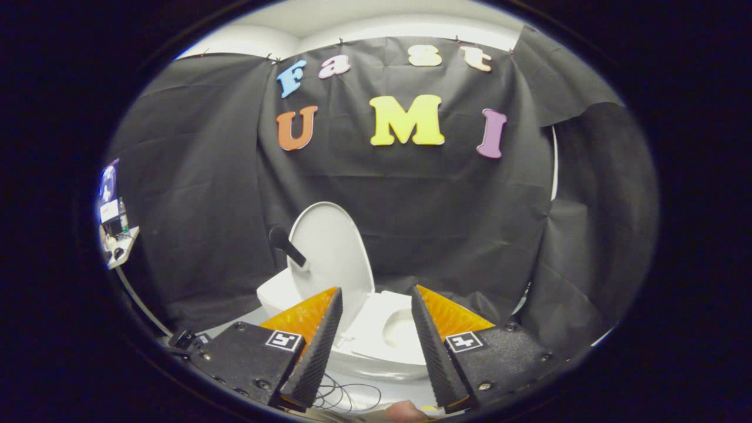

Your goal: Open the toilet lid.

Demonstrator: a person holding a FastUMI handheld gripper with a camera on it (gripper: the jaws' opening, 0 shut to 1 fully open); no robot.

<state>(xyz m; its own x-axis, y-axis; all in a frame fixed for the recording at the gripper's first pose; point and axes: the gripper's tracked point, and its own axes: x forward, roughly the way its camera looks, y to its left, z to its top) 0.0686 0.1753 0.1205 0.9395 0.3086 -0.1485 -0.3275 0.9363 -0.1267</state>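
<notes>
Toilet lid (329, 252): we see it raised, standing nearly upright at the back of the bowl, beyond and slightly left of the fingers, tilted toward the black cloth wall (194, 194).
Handle: a dark stubby rod (286, 245) sticks out from the lid's left edge; we judge it the intended place to take hold, easier than the thin rim.
How it handles: we judge the lid to be light, rigid plastic on a rear hinge, smooth and slippery to the pads, and likely to drop if it is let go short of its balance point.
Toilet seat (376, 335): down on the bowl, the opening (400, 328) showing just ahead, between the fingers.
Task state: we judge the lid already open, with little or nothing left to do.
Gripper (376, 343): jaws spread wide, holding nothing, both orange-backed fingers (320, 341) apart from the toilet.
Below: thin cables (346, 396) lie on the pale floor (376, 392) near the fingertips.
Far left: a small shelf with clutter (114, 235), well apart.
</notes>
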